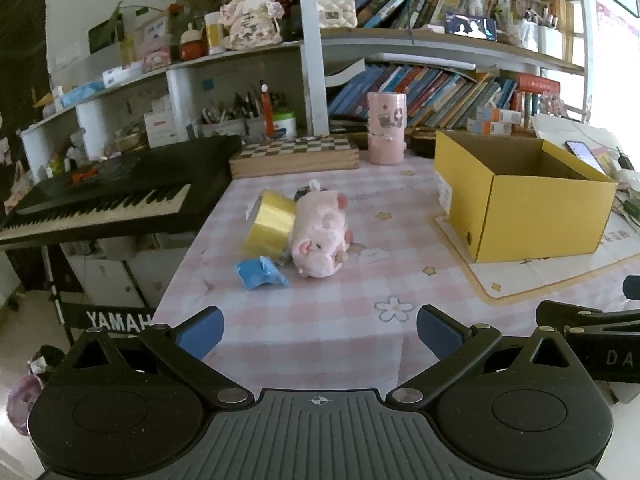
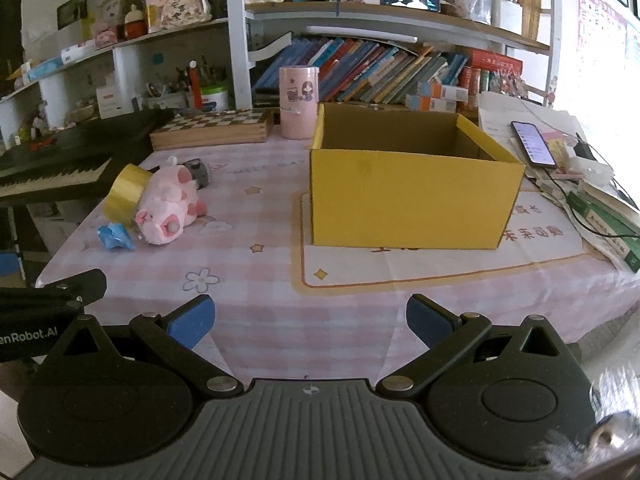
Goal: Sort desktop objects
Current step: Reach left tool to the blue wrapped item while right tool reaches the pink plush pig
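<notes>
left hand-held gripper [image 1: 320, 330] spread, plush pig [image 1: 318, 236] well ahead

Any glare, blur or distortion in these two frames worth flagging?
Left wrist view: strong fisheye bending of the shelves, blown-out window glare at the right edge, plush pig acceptably sharp. Right wrist view: same barrel curve, washed-out wall at right, a smeared blur in the bottom right corner; yellow box reads clearly.

Dim, bluish daylight enters from the blown-out right edge, with fisheye bending and soft blur at borders.
</notes>
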